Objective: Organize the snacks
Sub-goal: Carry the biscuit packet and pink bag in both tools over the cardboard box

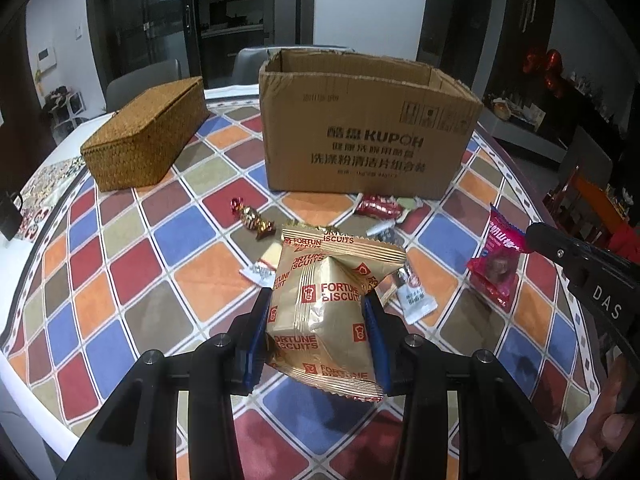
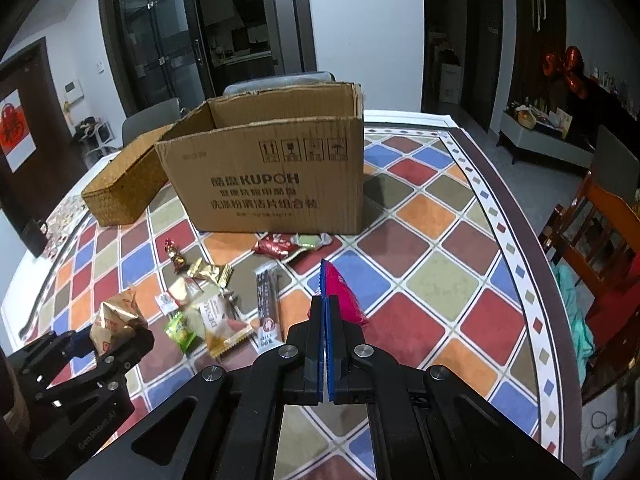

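My left gripper point(image 1: 317, 296) is shut on a gold Fortune Biscuits packet point(image 1: 320, 320), held a little above the table; from the right wrist view this gripper point(image 2: 114, 338) and the gold packet point(image 2: 116, 318) sit at the lower left. My right gripper point(image 2: 323, 300) is shut on a pink snack packet point(image 2: 342, 292), which juts out past its blue pads; in the left wrist view the pink packet point(image 1: 496, 264) hangs from that gripper point(image 1: 530, 236) at the right. Several loose snacks point(image 2: 216, 316) lie on the tablecloth. An open cardboard box point(image 1: 360, 128) point(image 2: 272, 176) stands beyond them.
A closed woven basket point(image 1: 148, 132) point(image 2: 120, 188) lies left of the box. A red wrapper point(image 1: 378, 206) lies against the box's front. The checkered table point(image 2: 452, 280) curves away at the right, with a wooden chair point(image 2: 600, 240) beyond. Grey chairs point(image 1: 140, 80) stand behind the table.
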The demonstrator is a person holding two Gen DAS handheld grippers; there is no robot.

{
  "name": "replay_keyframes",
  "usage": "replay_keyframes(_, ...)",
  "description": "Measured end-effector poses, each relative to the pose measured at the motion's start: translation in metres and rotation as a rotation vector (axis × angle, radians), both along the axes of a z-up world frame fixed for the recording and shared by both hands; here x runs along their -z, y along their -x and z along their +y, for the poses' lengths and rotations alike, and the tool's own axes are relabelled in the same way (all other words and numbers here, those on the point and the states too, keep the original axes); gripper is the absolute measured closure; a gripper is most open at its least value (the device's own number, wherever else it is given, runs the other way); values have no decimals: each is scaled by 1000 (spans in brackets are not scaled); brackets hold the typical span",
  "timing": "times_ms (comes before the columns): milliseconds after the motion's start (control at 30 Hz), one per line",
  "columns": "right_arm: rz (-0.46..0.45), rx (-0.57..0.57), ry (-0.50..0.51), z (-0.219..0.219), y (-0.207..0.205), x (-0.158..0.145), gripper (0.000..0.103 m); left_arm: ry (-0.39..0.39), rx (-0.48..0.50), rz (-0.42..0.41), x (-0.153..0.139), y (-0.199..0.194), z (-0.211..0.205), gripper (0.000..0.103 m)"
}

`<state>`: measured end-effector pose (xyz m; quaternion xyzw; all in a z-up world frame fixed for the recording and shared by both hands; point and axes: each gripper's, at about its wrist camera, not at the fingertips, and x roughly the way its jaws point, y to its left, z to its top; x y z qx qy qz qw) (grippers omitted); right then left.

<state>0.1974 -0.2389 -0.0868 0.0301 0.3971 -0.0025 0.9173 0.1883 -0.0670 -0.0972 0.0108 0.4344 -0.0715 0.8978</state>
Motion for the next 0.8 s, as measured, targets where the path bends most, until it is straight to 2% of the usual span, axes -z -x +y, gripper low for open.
replay_keyframes(800,-88,-17,4,-1,-23,-48,101,2,34,-63,-47,-25,-6,61)
